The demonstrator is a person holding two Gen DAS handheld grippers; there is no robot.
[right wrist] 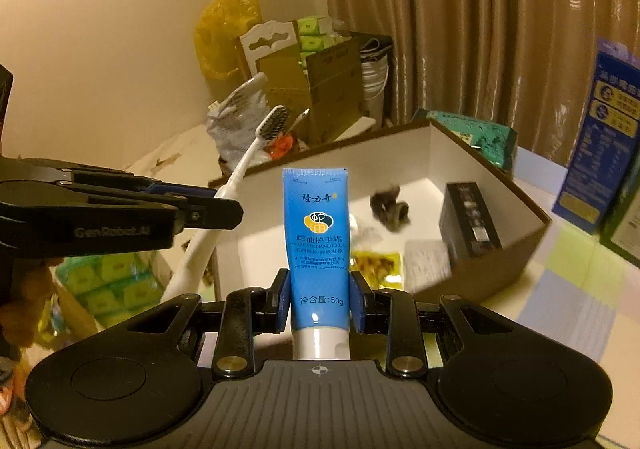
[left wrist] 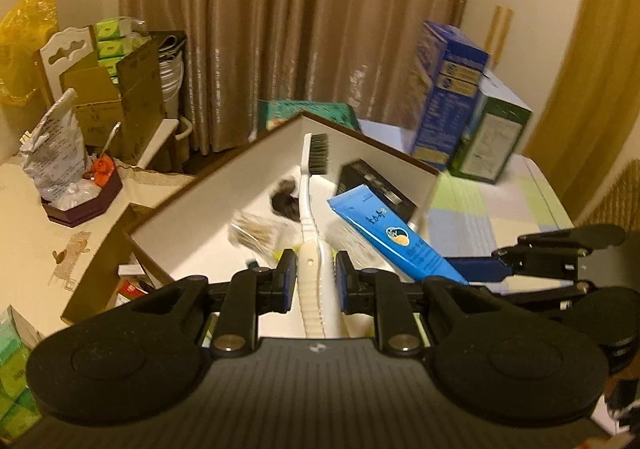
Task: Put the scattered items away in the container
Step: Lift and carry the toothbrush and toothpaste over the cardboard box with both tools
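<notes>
Hovering over the box (right wrist: 500, 253), the left tool (left wrist: 315, 276) clamps a toothbrush (left wrist: 310, 209) and the right tool (right wrist: 320, 299) a tube (right wrist: 318, 233); releasing early could drop either outside, or the tools could collide.

Container (right wrist: 496, 245): set on the worktop (right wrist: 568, 289). Within it: a dark clump (right wrist: 390, 205) towards the rear corner, a box (right wrist: 468, 223) against the right wall, a flat packet (right wrist: 376, 263) near the front. Toothbrush (left wrist: 314, 217): held in the left tool (left wrist: 315, 277), head reaching over the container. Tube (right wrist: 318, 245): held in the right tool (right wrist: 320, 299), before the container's near wall, right of the toothbrush. Cartons (left wrist: 468, 101): stood on the worktop, right of the container.
</notes>
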